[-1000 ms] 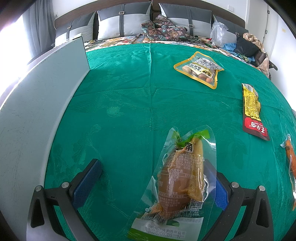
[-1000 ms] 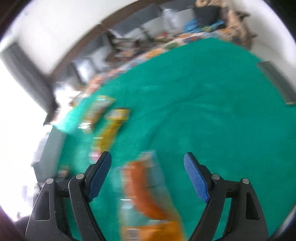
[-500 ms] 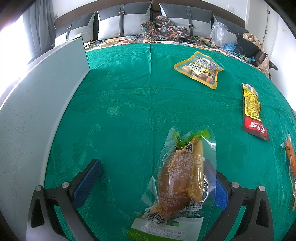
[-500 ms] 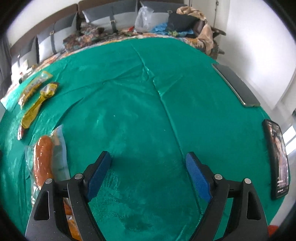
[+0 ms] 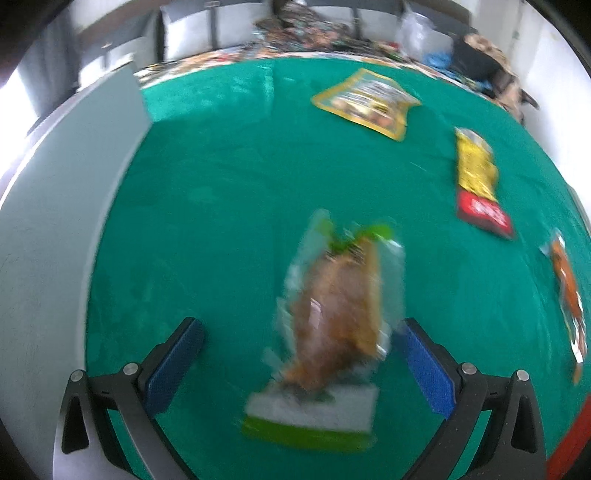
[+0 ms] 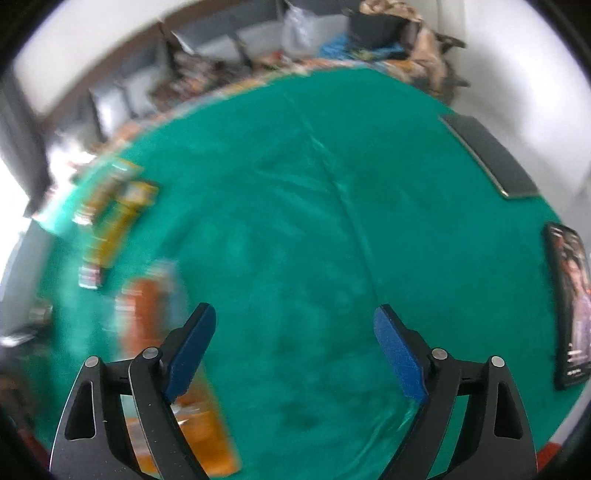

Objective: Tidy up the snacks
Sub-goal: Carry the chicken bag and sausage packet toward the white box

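Left wrist view, blurred: left gripper (image 5: 301,341) is released, blue pads wide apart. A clear snack pack w/ brown food and green trim (image 5: 334,317) lies flat on the green cloth (image 5: 229,192) between the jaws, nearer the right pad; can't tell if it touches that pad, left pad is well clear. At 1 o'clock from the pack, far side of the cloth, a yellow-edged pouch (image 5: 367,99). At 2 o'clock a long yellow-and-red packet (image 5: 478,182). At 3 o'clock, by the frame edge, an orange sausage pack (image 5: 567,291). A grey panel (image 5: 55,206) runs along the cloth from 9 to 11 o'clock. Pillows (image 5: 188,31) line the back at 12.

Right wrist view, also blurred: right gripper (image 6: 295,334) is released and its jaws are opening, only bare green cloth between them. The orange sausage pack (image 6: 147,325) sits at 9 o'clock, outside the jaws, partly behind the left finger (image 6: 192,343). At 10 o'clock the yellow packet (image 6: 118,225) w/ another pack just beyond it. Two dark flat devices lie on the cloth edge: one at 2 o'clock (image 6: 487,155), one at 3 o'clock (image 6: 569,302).
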